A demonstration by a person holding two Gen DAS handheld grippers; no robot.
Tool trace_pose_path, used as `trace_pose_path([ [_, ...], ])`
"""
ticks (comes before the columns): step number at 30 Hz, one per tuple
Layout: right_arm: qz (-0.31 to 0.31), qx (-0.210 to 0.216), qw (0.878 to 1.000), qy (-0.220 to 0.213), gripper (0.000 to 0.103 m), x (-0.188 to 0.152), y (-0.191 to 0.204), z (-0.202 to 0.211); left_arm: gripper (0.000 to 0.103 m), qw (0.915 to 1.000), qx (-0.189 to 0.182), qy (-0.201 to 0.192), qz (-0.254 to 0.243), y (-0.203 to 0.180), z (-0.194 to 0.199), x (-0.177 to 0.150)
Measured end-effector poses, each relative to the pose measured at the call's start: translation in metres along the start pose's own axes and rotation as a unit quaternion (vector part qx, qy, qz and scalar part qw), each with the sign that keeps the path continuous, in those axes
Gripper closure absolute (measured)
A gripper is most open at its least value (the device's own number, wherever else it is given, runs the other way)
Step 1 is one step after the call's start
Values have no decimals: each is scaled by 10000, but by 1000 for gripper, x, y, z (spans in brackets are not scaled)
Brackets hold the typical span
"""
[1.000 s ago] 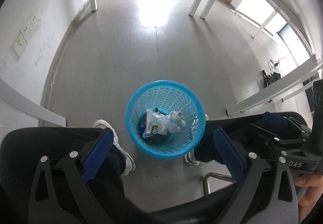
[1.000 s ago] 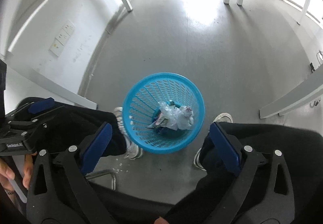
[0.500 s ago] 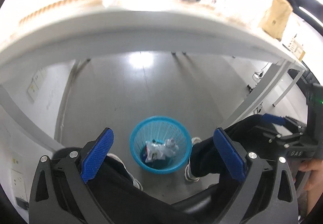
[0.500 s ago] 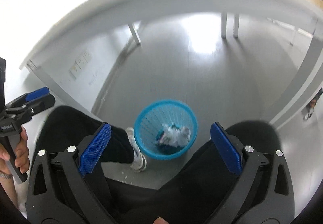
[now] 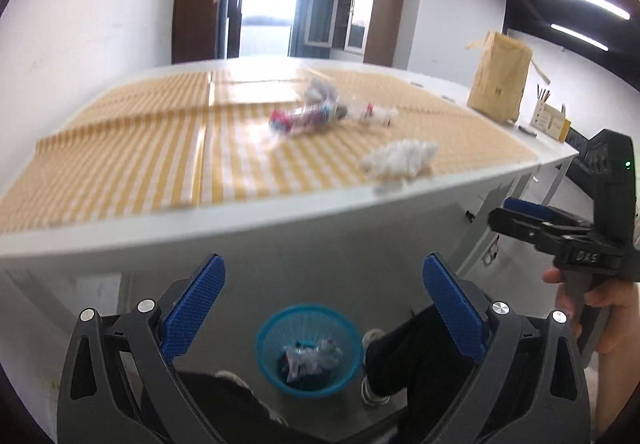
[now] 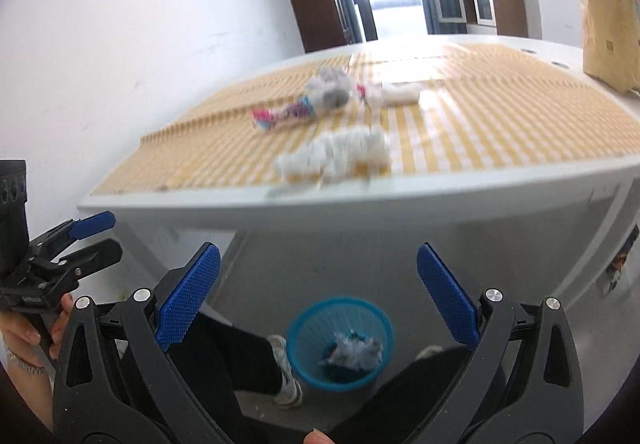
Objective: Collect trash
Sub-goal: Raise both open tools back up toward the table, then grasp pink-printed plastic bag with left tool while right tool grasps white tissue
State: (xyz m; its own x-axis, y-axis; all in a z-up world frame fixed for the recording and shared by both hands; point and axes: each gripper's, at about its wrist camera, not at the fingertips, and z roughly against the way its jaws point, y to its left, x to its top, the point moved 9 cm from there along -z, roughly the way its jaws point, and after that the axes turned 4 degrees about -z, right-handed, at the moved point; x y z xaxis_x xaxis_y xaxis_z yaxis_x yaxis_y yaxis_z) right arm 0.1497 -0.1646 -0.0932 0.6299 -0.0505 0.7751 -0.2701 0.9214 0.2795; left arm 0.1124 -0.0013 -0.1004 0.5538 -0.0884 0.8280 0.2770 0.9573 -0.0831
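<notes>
A blue mesh trash basket (image 5: 310, 354) (image 6: 340, 350) with crumpled wrappers in it stands on the floor under the table edge, between the person's legs. On the yellow checked tablecloth (image 5: 140, 160) (image 6: 500, 124) lie a crumpled white tissue (image 5: 400, 160) (image 6: 340, 156), a pink and blue wrapper (image 5: 298, 120) (image 6: 282, 114), a grey crumpled wad (image 5: 320, 94) (image 6: 330, 88) and another white piece (image 5: 378, 112) (image 6: 396, 94). My left gripper (image 5: 322, 304) is open and empty, below the table edge. My right gripper (image 6: 316, 292) is open and empty, likewise.
A brown paper bag (image 5: 500, 78) (image 6: 608, 28) stands at the table's right side, with a pen holder box (image 5: 550, 120) beyond it. White wall on the left, wooden doors and cabinets at the back. The person's legs flank the basket.
Both grippers have swung up from looking down into the basket to looking over the table top. The trash on the table has come into view. Both stay open.
</notes>
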Motion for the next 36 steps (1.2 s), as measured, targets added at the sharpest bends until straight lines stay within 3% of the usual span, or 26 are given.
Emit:
trace_pose_path([
  [10,12,12,9999,-147,12,47,-14,-28,6,10000,33,-87,-5,1,-24,59],
  [20,-5,108,9999,81,15,67,-27,-79,7,9995,188,247,-81,18,-93,95],
  [25,-78,222,9995,232,28,72,-34,-99,7,9991,126,361,-160,25,-122,115],
  [28,-81,307,9988,384,38,68,-35,-108,7,9978,191,555,-309,30,-146,122],
  [32,-85,341,9986,393,45,67,-35,-113,9,9946,255,820,-574,36,-175,125],
  [36,-83,242,9990,371,66,68,-41,-113,11,9911,-34,1208,-566,37,-198,123],
])
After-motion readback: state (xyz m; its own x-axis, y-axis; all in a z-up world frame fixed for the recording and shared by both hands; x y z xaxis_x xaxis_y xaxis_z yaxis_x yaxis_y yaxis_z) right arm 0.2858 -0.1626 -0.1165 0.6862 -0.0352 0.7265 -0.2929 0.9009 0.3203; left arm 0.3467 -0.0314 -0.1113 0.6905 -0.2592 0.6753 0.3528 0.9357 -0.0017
